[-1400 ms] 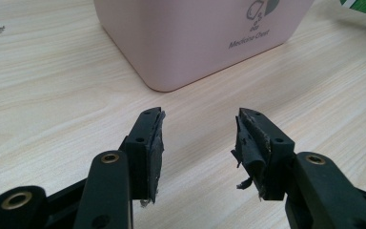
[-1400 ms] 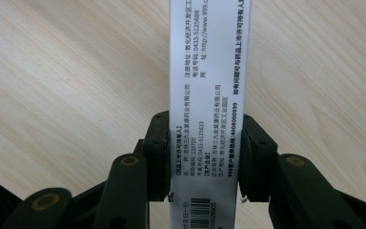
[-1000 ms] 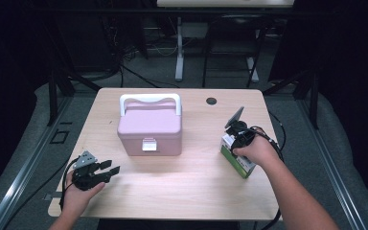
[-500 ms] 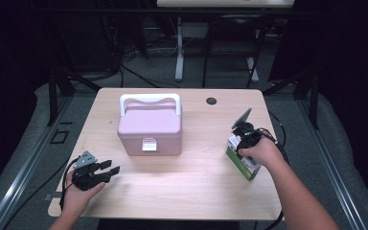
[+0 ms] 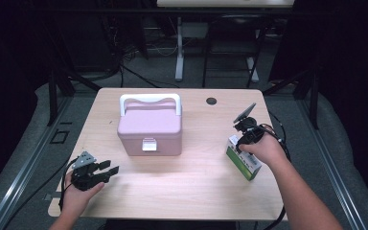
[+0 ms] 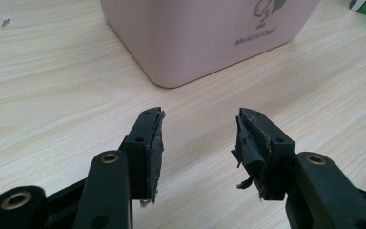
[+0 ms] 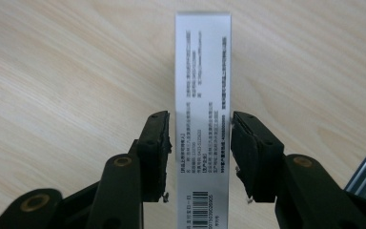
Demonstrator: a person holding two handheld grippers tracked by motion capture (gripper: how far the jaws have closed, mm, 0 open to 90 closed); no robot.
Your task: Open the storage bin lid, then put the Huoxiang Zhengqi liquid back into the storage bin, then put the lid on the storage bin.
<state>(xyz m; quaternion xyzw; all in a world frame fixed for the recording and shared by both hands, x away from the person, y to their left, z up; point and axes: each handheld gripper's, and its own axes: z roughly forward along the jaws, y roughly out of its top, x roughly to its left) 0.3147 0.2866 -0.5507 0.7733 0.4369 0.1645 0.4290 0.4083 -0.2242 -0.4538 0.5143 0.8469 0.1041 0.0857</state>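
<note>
At the right edge of the bench (image 5: 182,191), a green-and-white box (image 5: 244,162) lies partly covered by the person's right hand (image 5: 264,148); its far end and top face are hidden in the high view. Right tool (image 7: 200,148): jaws straddle the box's narrow grey side panel, the right pad against the edge, the left with a sliver of gap; whether they press firmly cannot be told. Panel text: small dense print in Chinese characters, too fine to read; a barcode with digits at the lower end, cut off by the frame. Left tool (image 6: 198,143): jaws spread, nothing between them, held low over the bench's near left part; pad rubber frayed and torn. Pink case (image 5: 149,125): centre of bench, white handle (image 5: 149,99), white front latch, lid down. In the left gripper view the case is cut off at the top; printing reads "Medicine Chest" below a partly visible emblem. Dark round grommet (image 5: 212,101): far side of bench.
</note>
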